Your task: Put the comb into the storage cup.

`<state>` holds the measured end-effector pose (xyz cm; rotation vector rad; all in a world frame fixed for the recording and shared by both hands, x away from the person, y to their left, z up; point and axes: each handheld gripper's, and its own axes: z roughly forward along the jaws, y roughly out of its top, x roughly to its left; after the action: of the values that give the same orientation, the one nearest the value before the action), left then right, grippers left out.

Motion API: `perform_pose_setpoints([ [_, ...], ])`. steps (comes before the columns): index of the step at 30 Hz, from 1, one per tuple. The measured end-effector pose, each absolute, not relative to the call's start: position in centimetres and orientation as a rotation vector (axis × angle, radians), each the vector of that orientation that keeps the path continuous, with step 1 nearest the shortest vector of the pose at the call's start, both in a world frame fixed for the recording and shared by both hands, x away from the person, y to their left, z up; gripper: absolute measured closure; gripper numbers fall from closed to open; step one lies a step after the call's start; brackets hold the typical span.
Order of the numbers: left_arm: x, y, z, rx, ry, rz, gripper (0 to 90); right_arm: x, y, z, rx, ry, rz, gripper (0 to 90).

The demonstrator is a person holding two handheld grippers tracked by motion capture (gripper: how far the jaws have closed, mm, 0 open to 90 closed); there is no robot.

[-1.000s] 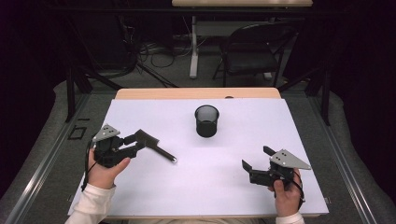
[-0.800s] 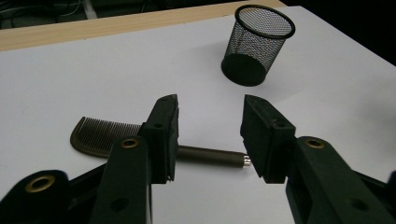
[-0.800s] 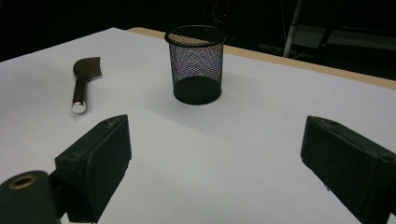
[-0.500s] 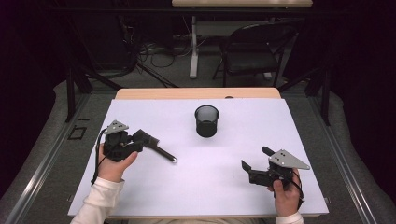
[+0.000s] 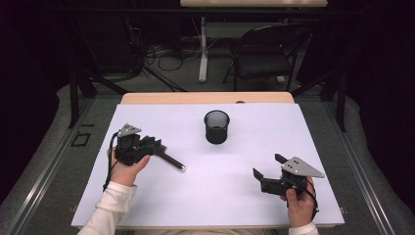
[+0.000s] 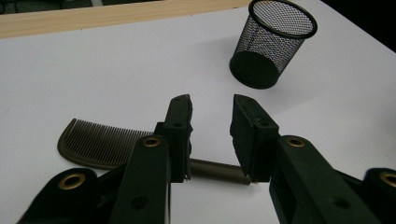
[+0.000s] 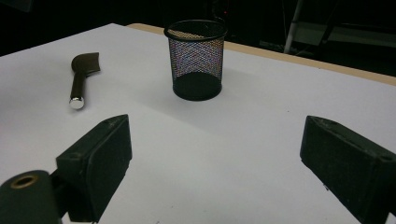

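Note:
A dark comb (image 6: 100, 142) with a round handle (image 6: 215, 169) lies flat on the white table. My left gripper (image 6: 212, 121) hovers just over it, open, one jaw on each side of the handle where it joins the toothed head. From above, the left gripper (image 5: 155, 145) covers the comb's head, and the handle (image 5: 173, 161) sticks out towards the table's middle. A black mesh cup (image 5: 217, 126) stands upright behind the centre. My right gripper (image 5: 265, 165) is wide open near the front right with nothing in it, facing the cup (image 7: 196, 58) and the comb (image 7: 80, 77).
The white tabletop (image 5: 235, 196) has a wooden strip (image 5: 205, 98) along its far edge. A chair (image 5: 262, 58) and cables are on the floor beyond the table.
My left gripper has slid forward and a little right, coming over the comb's head. The comb, the cup and the right gripper have stayed put.

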<state>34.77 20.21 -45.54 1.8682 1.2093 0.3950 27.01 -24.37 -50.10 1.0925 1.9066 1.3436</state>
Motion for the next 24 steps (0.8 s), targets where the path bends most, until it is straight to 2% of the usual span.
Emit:
perform_pose_setpoints([
  [9,35.8,19.2,-46.6,1.886,1.239,0.381,73.3,27.0,-24.4,-50.2,1.097,1.916,1.331,9.2],
  [24,36.9,17.6,-48.0,1.937,1.269,0.363,89.7,27.1,-24.3,-50.3,1.096,1.919,1.329,9.2],
])
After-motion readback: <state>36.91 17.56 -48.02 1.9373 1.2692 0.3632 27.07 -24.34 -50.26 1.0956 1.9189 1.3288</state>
